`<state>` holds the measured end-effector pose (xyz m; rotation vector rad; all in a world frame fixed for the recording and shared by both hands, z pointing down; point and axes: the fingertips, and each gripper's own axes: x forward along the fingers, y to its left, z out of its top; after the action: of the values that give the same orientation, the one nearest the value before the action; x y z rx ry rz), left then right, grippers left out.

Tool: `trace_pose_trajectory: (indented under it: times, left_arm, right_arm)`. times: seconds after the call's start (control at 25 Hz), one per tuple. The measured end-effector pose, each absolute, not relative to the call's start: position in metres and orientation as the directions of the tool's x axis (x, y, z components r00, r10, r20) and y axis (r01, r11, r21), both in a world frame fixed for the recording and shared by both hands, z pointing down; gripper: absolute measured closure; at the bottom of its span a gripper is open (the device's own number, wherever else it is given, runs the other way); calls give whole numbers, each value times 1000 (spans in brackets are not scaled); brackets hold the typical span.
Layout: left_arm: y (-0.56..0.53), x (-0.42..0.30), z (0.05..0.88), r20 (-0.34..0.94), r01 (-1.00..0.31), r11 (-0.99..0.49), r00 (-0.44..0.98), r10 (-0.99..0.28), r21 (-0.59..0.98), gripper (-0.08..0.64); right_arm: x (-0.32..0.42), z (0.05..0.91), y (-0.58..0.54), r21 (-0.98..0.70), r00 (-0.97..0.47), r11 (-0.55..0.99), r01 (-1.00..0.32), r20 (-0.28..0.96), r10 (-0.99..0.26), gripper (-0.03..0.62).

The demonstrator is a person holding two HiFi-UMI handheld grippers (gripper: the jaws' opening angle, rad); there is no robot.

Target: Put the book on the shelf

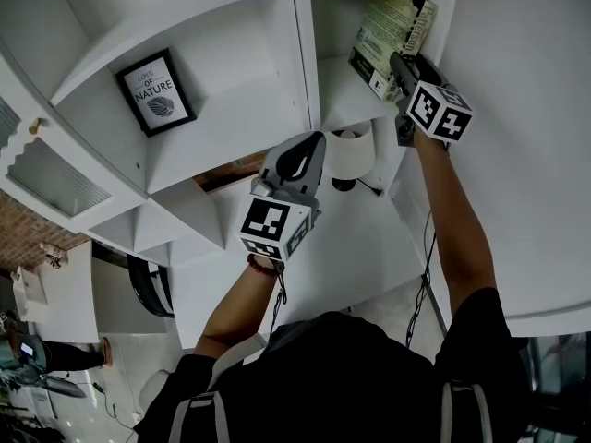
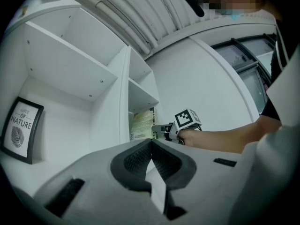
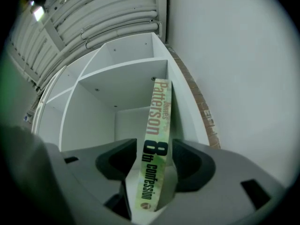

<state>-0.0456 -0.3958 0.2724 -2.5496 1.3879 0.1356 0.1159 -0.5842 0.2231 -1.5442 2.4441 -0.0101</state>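
Note:
The book (image 1: 392, 26), a green paperback, stands tilted in the top right compartment of the white shelf unit (image 1: 343, 95). My right gripper (image 1: 404, 67) reaches into that compartment at the book's spine. In the right gripper view the spine (image 3: 157, 139) runs upright between the two dark pads, with a gap on either side, so the right gripper (image 3: 149, 162) is open around it. The left gripper view shows the book (image 2: 142, 124) and the right gripper (image 2: 159, 129) from the side. My left gripper (image 1: 300, 155) hangs lower, in front of the shelf unit, with its pads (image 2: 140, 156) together on nothing.
A framed "Love of Nature" print (image 1: 155, 91) leans in the compartment to the left. A white lamp (image 1: 349, 155) stands on the ledge below the book's compartment. A white wall (image 1: 526, 155) closes off the right side. The shelf divider (image 1: 303, 53) separates the two compartments.

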Motion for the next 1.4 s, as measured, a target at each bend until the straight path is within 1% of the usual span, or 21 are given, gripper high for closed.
trace_pose_trajectory:
  times: [0.32, 0.44, 0.52, 0.56, 0.68, 0.88, 1.04, 1.2, 1.4]
  left_arm:
    - [-388, -45, 277, -184, -839, -524, 544, -818, -148, 541]
    - [-385, -44, 276, -189, -838, -528, 545, -817, -138, 541]
    - [-384, -43, 276, -189, -838, -530, 546, -816, -133, 541]
    - [-384, -42, 276, -189, -837, -532, 547, -815, -129, 541]
    - [-381, -40, 276, -191, -835, -537, 550, -813, -121, 541]
    - [-375, -42, 279, -192, -839, -533, 545, -816, -111, 541]
    - [-369, -41, 282, -193, -837, -538, 547, -815, -104, 541]
    - [-366, -37, 288, -190, -830, -549, 557, -808, -98, 541]
    - [-363, -31, 294, -179, -825, -558, 565, -805, -92, 541]
  right_arm:
    - [127, 225, -559, -118, -405, 435, -893, -213, -889, 374]
    - [131, 223, -547, -81, -393, 417, -905, -213, -894, 381]
    - [134, 224, -541, -37, -378, 393, -919, -204, -903, 489]
    - [135, 225, -539, -23, -376, 388, -921, -199, -905, 511]
    - [134, 228, -531, -26, -405, 417, -909, -193, -894, 540]
    - [127, 230, -513, -27, -455, 469, -883, -202, -867, 555]
    - [125, 236, -493, -2, -477, 487, -874, -198, -857, 557]
    - [121, 246, -469, 61, -508, 506, -860, -183, -842, 557]
    - [122, 254, -444, 59, -539, 538, -841, -179, -823, 557]
